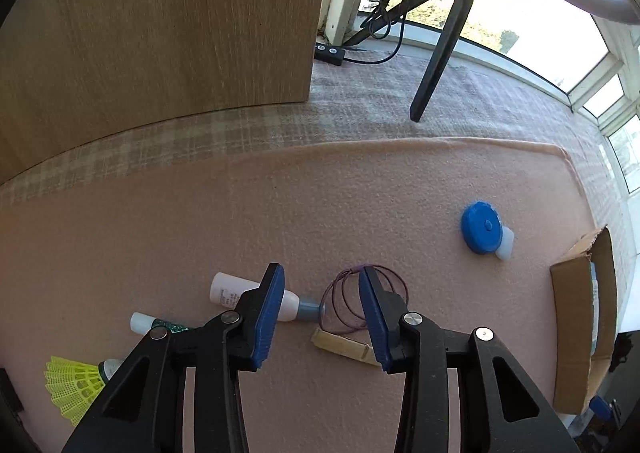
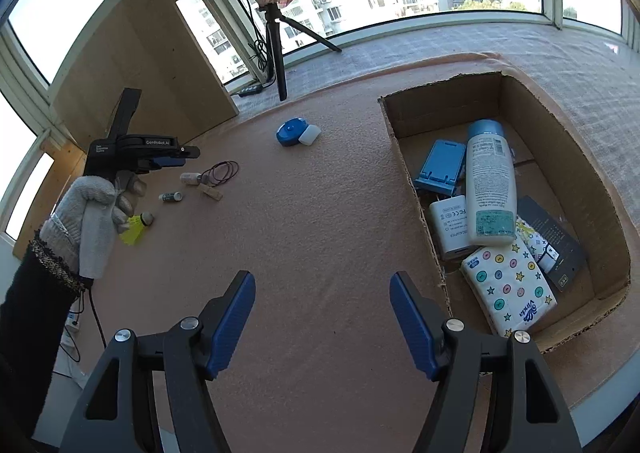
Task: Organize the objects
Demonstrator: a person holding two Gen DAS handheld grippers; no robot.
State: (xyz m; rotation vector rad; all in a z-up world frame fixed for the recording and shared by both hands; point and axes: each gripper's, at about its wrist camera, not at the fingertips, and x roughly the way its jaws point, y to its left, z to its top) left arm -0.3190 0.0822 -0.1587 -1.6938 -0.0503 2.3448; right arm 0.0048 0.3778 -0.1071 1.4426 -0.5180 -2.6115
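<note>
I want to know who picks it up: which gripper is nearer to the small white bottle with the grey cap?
Left. The left gripper hovers right over the small white bottle, jaws open around its cap end. The right gripper is far off, beside the cardboard box.

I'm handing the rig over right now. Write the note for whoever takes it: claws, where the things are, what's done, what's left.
Left claw: open, empty, pointing down over the small white bottle and the hair ties.
Right claw: open, empty, above bare mat beside the cardboard box.
Done: in the box are a lotion bottle, blue stand, white charger, tissue pack and dark card.
Left on the mat: white bottle, hair ties, clothespin, green vial, yellow shuttlecock, blue tape measure.
</note>
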